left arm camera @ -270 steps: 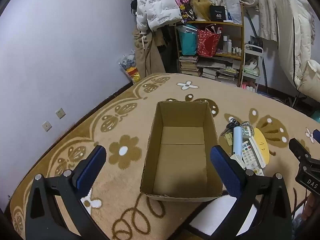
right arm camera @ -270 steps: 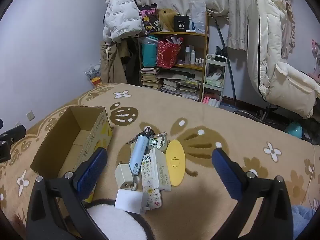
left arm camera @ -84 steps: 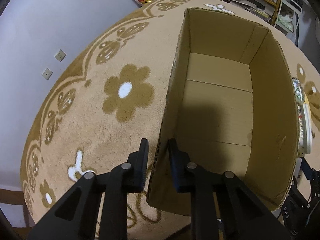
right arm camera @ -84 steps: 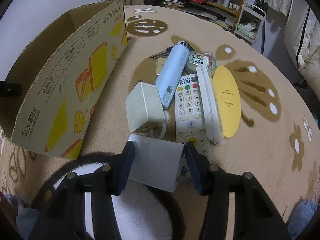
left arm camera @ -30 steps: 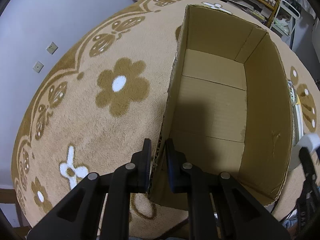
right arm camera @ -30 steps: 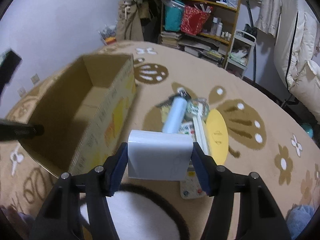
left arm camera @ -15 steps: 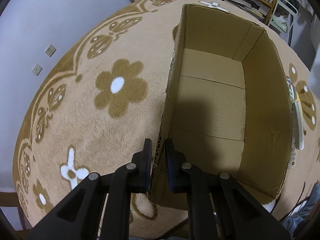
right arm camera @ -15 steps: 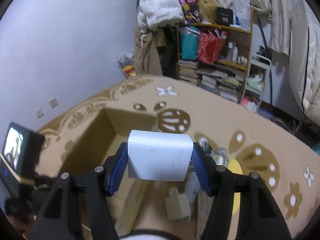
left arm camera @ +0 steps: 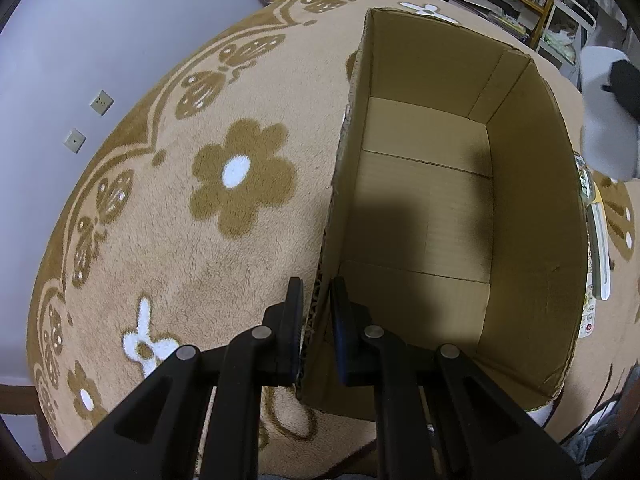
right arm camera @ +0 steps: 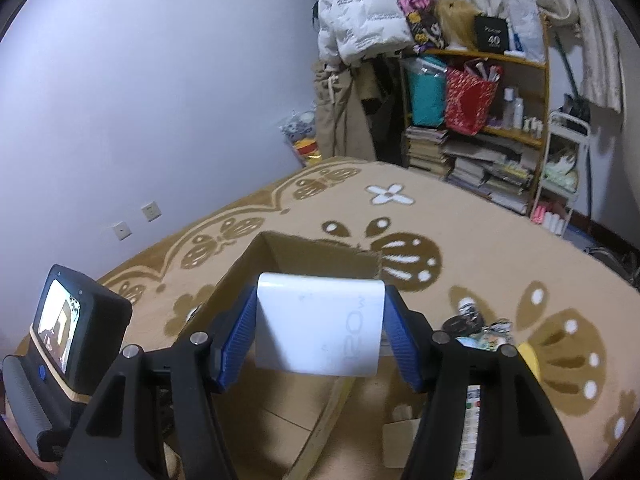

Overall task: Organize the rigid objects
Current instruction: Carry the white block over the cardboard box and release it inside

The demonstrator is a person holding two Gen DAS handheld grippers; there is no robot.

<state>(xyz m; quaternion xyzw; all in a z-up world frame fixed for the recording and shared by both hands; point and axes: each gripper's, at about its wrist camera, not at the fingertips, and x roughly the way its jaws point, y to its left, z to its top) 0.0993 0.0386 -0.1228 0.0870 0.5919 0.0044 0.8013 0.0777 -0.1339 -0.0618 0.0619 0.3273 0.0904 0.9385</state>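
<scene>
The left gripper (left arm camera: 315, 320) is pinched on the near left wall of the box (left arm camera: 532, 216), one pad outside the cardboard and one inside, down at the corner closest to me. The box sits open on the rug (left arm camera: 168, 216), a tan pile with brown flowers and white centres, and its floor is bare cardboard with a shadow across it.

The right gripper (right arm camera: 320, 330) clamps a white block (right arm camera: 319, 330) between its blue pads (right arm camera: 236, 340), pressing on both of its sides. The block hangs in the air above the box's right side, well off the rug. Faint grey print runs sideways on its face and looks like "120w", though the letters are pale and I cannot be sure of them. In the left camera's view the same block (left arm camera: 606, 116) shows as a blur past the box's far right corner.

Right of the box, on the rug, lie a remote (right arm camera: 472, 420) with coloured buttons, a yellow oval piece (right arm camera: 528, 356) and some small blurred odds and ends.

On the shelf (right arm camera: 516, 62) against the far wall a black card (right arm camera: 493, 38) reads "40". A white puffer jacket (right arm camera: 356, 28) hanging beside it carries lines of small lettering, too small to read. A red bag (right arm camera: 468, 104) and a teal bag (right arm camera: 426, 96) stand on the shelf below.
</scene>
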